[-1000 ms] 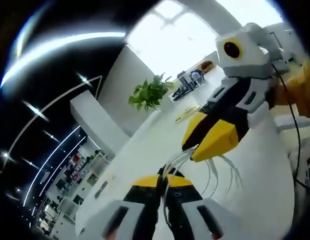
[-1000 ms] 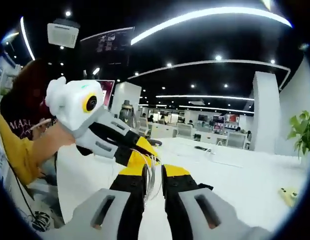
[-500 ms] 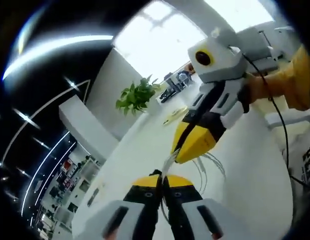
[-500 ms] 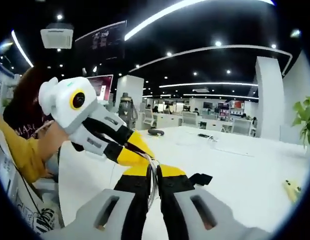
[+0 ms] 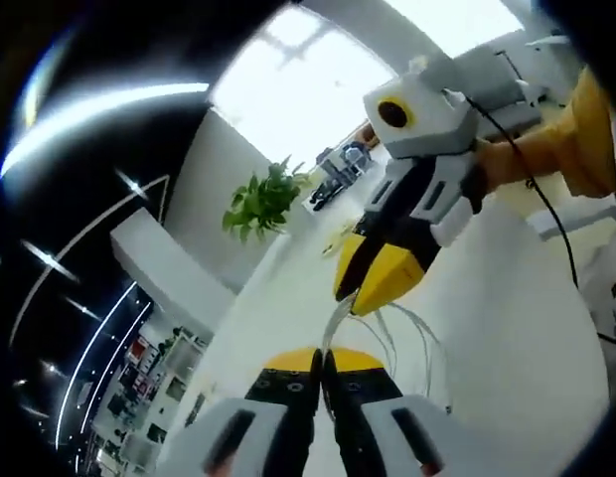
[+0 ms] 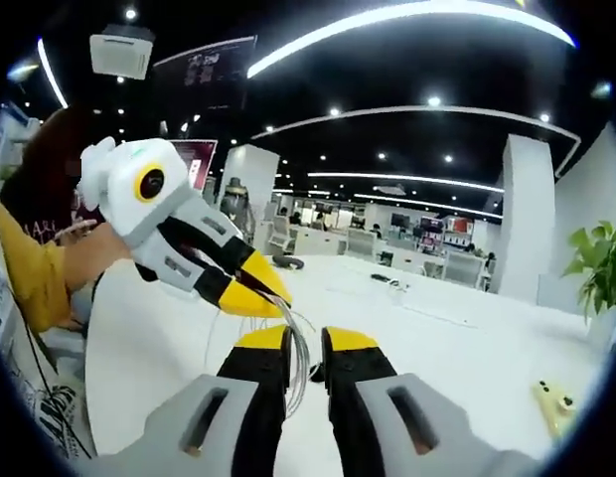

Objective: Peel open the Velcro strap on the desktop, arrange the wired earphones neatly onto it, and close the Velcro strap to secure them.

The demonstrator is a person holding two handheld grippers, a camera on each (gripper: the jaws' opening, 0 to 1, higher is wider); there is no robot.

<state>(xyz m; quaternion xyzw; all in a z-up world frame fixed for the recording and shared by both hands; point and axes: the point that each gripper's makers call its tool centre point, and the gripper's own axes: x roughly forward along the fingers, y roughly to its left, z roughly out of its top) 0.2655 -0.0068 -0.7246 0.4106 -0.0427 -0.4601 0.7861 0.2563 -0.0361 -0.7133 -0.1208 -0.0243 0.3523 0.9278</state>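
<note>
Left gripper view: both claws (seemingly closed) pinch earphone wires (image 5: 333, 323).

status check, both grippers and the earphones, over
Left gripper shut on earphone cable. Right gripper pinching the same cable, loops held between the two above the white desktop. Velcro strap: cannot tell. Nothing in the way.

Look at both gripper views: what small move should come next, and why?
Probably lower both grippers toward the white desktop. The left gripper and right gripper each pinch the earphone cable in the air, its loops dangling loose, so it cannot yet be arranged.
</note>
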